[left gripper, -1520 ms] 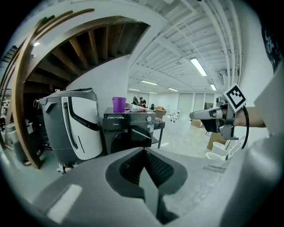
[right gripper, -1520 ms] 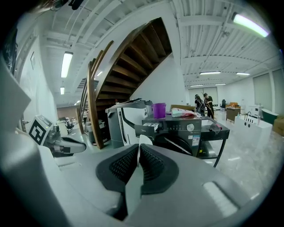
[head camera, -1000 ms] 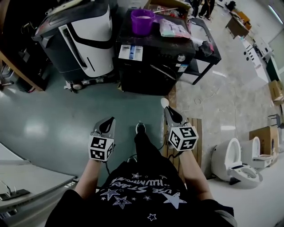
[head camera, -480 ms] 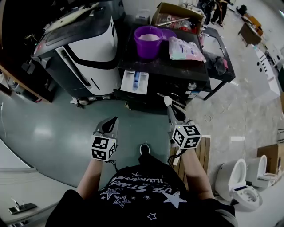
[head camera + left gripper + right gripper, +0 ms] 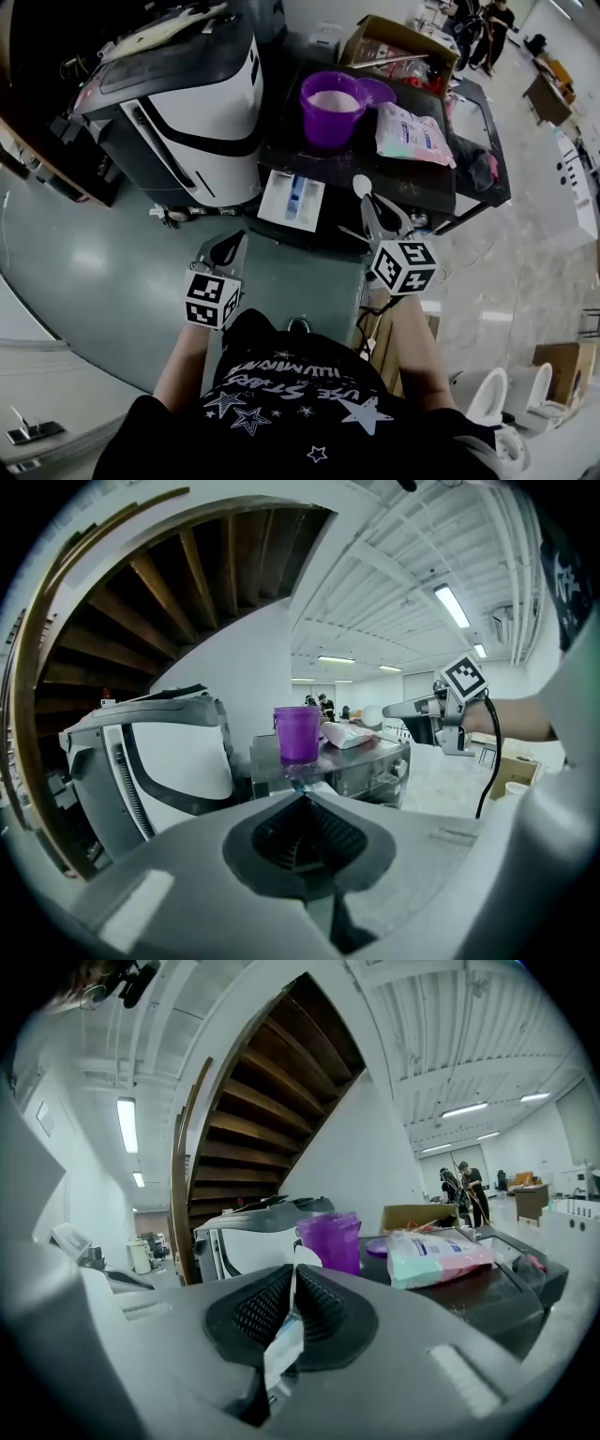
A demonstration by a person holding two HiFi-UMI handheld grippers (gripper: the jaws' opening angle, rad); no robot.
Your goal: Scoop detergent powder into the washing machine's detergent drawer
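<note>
A purple tub (image 5: 332, 106) of white powder stands on the black washing machine (image 5: 394, 183), beside a detergent bag (image 5: 412, 133). The white detergent drawer (image 5: 292, 200) juts open at the machine's front left. My right gripper (image 5: 370, 208) is shut on a white spoon (image 5: 361, 186), whose bowl points up just right of the drawer, near the machine's front edge. In the right gripper view the spoon's handle (image 5: 283, 1349) sits pinched between the jaws, with the tub (image 5: 330, 1241) ahead. My left gripper (image 5: 228, 247) is shut on nothing, low in front of the drawer.
A white and black appliance (image 5: 187, 103) stands left of the machine. A purple lid (image 5: 378, 91) and a cardboard box (image 5: 398, 42) sit behind the tub. A dark table (image 5: 483, 141) adjoins on the right. The person's shoe (image 5: 298, 324) rests on green floor.
The person has stepped toward the washing machine, so it and the drawer sit much closer to both grippers. The right gripper still holds the spoon; the left stays shut.
</note>
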